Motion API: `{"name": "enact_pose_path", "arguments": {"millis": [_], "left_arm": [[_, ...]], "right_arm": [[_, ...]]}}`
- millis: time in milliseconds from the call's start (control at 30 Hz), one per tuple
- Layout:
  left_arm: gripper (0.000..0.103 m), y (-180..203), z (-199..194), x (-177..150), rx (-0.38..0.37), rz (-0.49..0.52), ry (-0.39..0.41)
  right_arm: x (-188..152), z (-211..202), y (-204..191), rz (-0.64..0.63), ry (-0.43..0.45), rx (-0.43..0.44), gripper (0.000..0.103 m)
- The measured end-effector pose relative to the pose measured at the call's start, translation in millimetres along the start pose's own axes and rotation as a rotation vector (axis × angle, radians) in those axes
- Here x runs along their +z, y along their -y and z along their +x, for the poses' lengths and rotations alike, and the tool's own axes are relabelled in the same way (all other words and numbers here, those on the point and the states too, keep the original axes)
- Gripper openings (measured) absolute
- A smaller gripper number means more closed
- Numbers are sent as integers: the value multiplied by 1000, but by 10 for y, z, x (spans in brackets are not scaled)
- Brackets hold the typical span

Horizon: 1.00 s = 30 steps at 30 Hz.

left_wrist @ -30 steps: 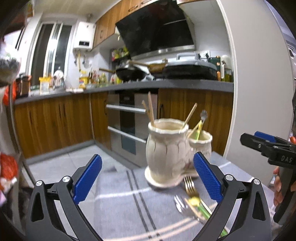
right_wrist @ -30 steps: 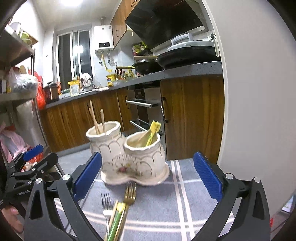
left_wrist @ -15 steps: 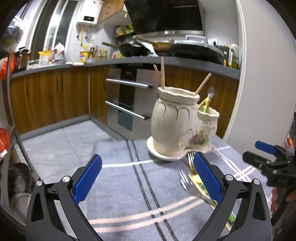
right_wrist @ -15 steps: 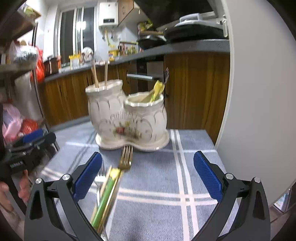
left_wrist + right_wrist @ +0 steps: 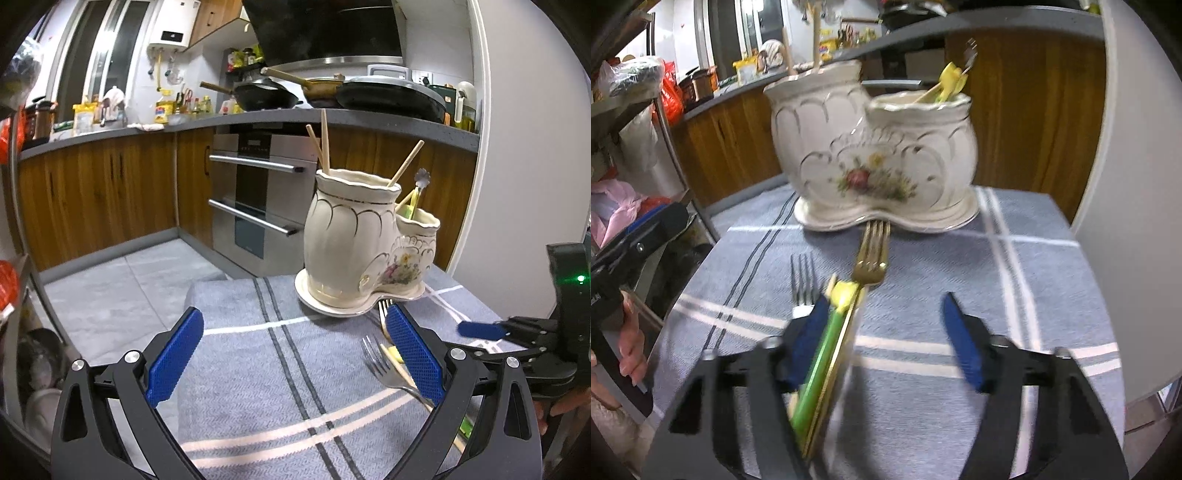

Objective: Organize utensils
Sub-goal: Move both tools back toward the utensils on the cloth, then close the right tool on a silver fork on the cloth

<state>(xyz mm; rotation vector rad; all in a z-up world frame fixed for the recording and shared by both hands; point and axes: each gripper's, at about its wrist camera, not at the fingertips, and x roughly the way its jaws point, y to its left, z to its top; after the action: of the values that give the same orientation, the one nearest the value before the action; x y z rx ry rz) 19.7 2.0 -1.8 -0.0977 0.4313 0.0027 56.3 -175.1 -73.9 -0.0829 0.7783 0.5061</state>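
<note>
the surface (image 5: 258,387) is covered by a grey-blue striped cloth, and at its far end stands a cream ceramic holder (image 5: 871,155) with two cups joined on one base. the taller cup has wooden chopsticks (image 5: 324,144) in it; the shorter one has yellow-handled pieces and a small spoon.

in front of the holder lie the loose utensils, close together: a gold fork (image 5: 872,251) with its tines touching the holder's base, a silver fork (image 5: 803,280) just beside it, and a green-handled utensil (image 5: 820,362) with a yellow end lying along the gold fork's handle.

the right hand-held gripper (image 5: 882,332) has just been closing and now stands about half shut. the green handle and gold handle lie against its left pad, but the right pad is well apart, so nothing is clamped yet. the left hand-held gripper (image 5: 295,358) is released, wide apart and empty, near the forks.

these pieces look light, thin and stiff, and the metal is probably slippery. i'd guess the grip is best taken across the handle, mid-length, picking one piece rather than the bundle. the holder looks heavy but breakable, so a utensil should go in gently.
</note>
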Motion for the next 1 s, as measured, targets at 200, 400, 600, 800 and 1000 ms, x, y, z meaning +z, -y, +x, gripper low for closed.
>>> {"name": "enact_pose_path", "arguments": {"millis": [200,400,600,800,1000], "left_arm": [[98,16,2,-3,-7,10,-2],[98,53,-28,-4,5,45,16],[98,-20,-54,29,14,15,23],[98,-64,-79,37,14,6,25],[98,-77,-87,41,6,0,19]], "right_arm": [[33,96,-85,4,-50,22,20],[0,19,-280,-65,-42,58,16],[-99,79,-573,-199,-99,31,16],[-172,77,-661,-240,-124,10,16],[-210,52,-738,-260,-139,23,11]]}}
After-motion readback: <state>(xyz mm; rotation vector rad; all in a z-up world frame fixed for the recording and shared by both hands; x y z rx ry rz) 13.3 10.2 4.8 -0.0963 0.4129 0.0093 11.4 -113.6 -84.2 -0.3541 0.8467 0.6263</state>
